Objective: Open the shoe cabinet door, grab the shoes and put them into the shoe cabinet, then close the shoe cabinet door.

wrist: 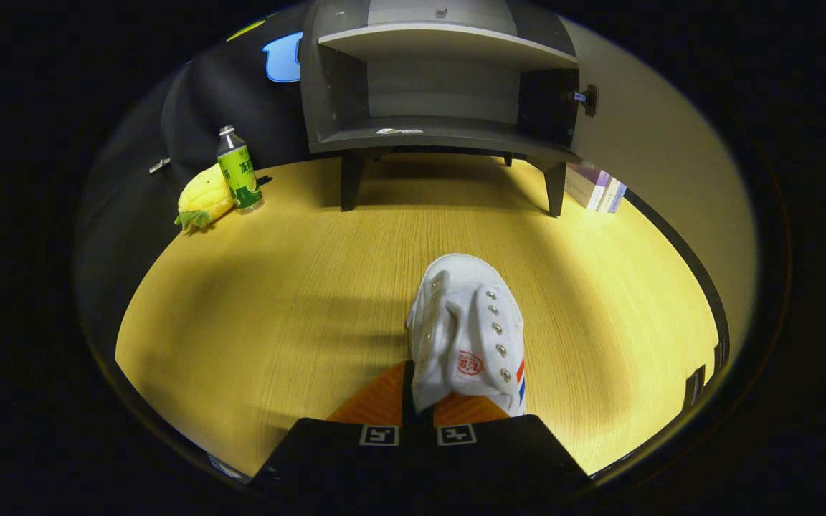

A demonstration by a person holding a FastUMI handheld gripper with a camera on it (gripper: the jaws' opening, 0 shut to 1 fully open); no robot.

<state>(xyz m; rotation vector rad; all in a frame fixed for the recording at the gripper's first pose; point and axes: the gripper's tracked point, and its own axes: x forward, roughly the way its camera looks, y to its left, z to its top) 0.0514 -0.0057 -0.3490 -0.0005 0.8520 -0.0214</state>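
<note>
I see my gripper pinching a white canvas sneaker between its orange fingers, toe pointing ahead over the wooden tabletop. Well beyond stands the grey shoe cabinet, door swung open, with a green bottle and plush pineapple to its left.

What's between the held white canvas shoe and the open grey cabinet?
Gripper view: only bare yellow wooden floor. Hand-held gripper is shut on the white canvas shoe; the open grey shoe cabinet stands beyond.
</note>
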